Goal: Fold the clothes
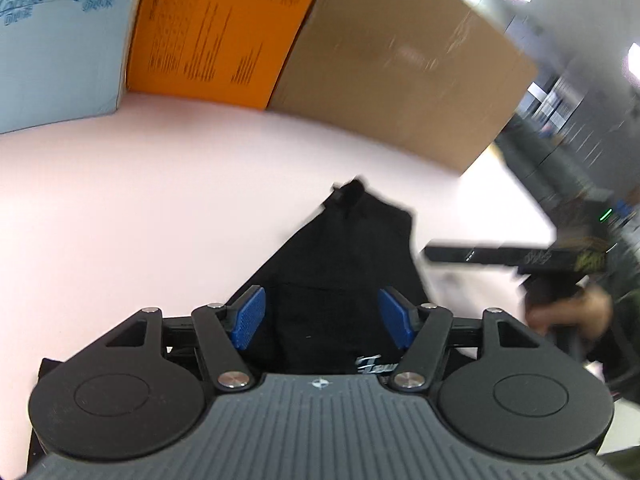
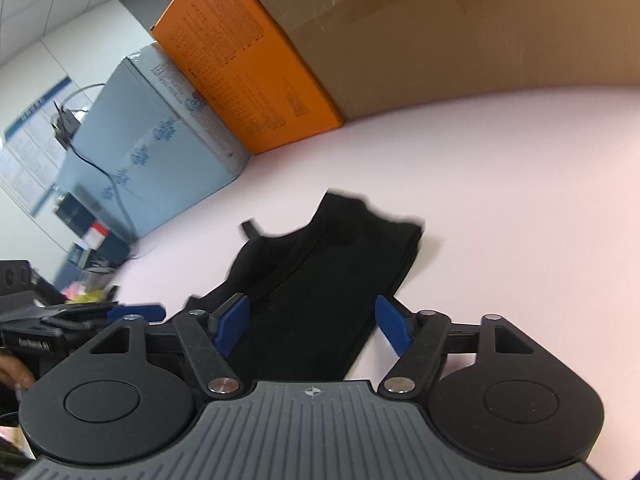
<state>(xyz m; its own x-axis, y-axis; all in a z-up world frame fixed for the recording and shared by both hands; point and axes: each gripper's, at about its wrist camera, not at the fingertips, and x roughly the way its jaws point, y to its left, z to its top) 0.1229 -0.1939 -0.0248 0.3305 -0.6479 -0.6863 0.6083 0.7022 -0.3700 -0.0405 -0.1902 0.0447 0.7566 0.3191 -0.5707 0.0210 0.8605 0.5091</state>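
A black garment [image 1: 340, 264] lies bunched on the pale pink table [image 1: 140, 208]; it shows white lettering near its near edge. My left gripper [image 1: 324, 316] is open, its blue pads apart above the garment's near part, holding nothing. In the right wrist view the same garment [image 2: 320, 280] lies partly folded, with a strap sticking out at its left. My right gripper [image 2: 316, 324] is open over the garment's near edge, empty. The right gripper also shows at the right of the left wrist view [image 1: 500, 258], and the left gripper at the left of the right wrist view [image 2: 80, 320].
An orange box [image 1: 216, 28], a brown cardboard box [image 1: 400, 64] and a light blue box [image 1: 56, 48] stand along the table's far side. In the right wrist view a cable [image 2: 104, 172] hangs by the blue box [image 2: 160, 148]; clutter sits beyond the left edge.
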